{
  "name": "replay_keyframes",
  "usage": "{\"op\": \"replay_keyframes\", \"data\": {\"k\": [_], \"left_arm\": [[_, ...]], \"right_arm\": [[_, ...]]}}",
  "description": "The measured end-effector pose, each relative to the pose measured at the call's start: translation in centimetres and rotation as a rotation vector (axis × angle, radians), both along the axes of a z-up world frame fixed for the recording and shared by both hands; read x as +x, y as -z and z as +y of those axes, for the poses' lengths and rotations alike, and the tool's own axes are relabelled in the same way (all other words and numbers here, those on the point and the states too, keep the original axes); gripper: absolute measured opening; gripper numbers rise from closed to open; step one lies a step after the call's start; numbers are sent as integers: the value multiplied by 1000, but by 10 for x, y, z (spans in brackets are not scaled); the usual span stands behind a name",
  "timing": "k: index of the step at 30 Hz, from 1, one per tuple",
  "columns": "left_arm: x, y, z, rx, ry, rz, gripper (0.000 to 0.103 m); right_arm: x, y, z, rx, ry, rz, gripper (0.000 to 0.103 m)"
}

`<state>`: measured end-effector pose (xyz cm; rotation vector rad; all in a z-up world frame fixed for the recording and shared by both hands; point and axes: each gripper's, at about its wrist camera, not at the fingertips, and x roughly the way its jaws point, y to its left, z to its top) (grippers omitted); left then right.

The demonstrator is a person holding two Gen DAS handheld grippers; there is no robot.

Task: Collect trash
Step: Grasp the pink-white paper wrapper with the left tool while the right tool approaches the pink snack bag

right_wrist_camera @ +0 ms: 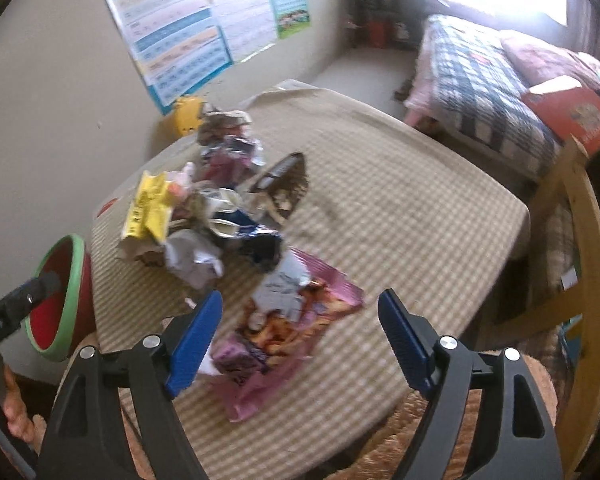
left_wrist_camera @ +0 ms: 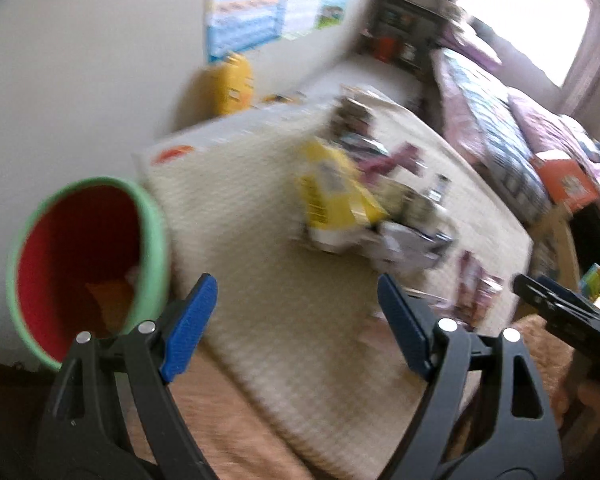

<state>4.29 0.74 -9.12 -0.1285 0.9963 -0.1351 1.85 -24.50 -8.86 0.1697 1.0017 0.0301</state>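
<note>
Both grippers stand with jaws spread wide and nothing between them: the left gripper [left_wrist_camera: 296, 320] beside one green-rimmed bin [left_wrist_camera: 88, 268] with a red inside, the right gripper [right_wrist_camera: 300, 332] above the table [right_wrist_camera: 420, 216]. One bin, one checked table and one heap of trash [right_wrist_camera: 216, 204] show; the crumpled pieces in the heap are too blurred to count. A yellow wrapper [right_wrist_camera: 150, 208] lies at the heap's left, silver foil in its middle, and a flattened pink snack bag [right_wrist_camera: 284, 332] nearest, just under the right gripper's fingers [right_wrist_camera: 196, 340].
</note>
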Motion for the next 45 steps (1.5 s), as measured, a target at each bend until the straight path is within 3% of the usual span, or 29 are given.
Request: {"op": "replay_keyframes", "data": {"k": [7, 16, 20, 22, 25, 28, 30, 36, 42, 43, 45], "left_arm": [[6, 37, -73, 9, 196, 123, 80], [26, 81, -115, 25, 253, 254, 80], [21, 89, -117, 69, 252, 233, 80], [22, 94, -105, 57, 220, 254, 70], [19, 97, -85, -45, 187, 299, 58], [11, 88, -80, -38, 193, 273, 40], [9, 81, -75, -25, 186, 249, 17], [7, 67, -53, -71, 148, 224, 17], [5, 82, -35, -85, 103, 272, 20], [6, 83, -36, -87, 100, 277, 22], [6, 83, -33, -87, 92, 277, 51]], "right_arm": [[-4, 1, -15, 22, 32, 4, 77], [-5, 6, -22, 59, 56, 23, 77], [-5, 9, -25, 69, 64, 31, 77], [-5, 10, -26, 74, 65, 38, 77], [-5, 11, -25, 77, 64, 41, 77], [-4, 12, -25, 82, 62, 47, 77], [-4, 14, -24, 97, 61, 60, 77], [-2, 29, -25, 206, 74, 131, 77], [4, 46, -14, 253, 68, 221, 80], [6, 49, -11, 261, 62, 235, 80], [9, 53, -5, 271, 53, 252, 80]]}}
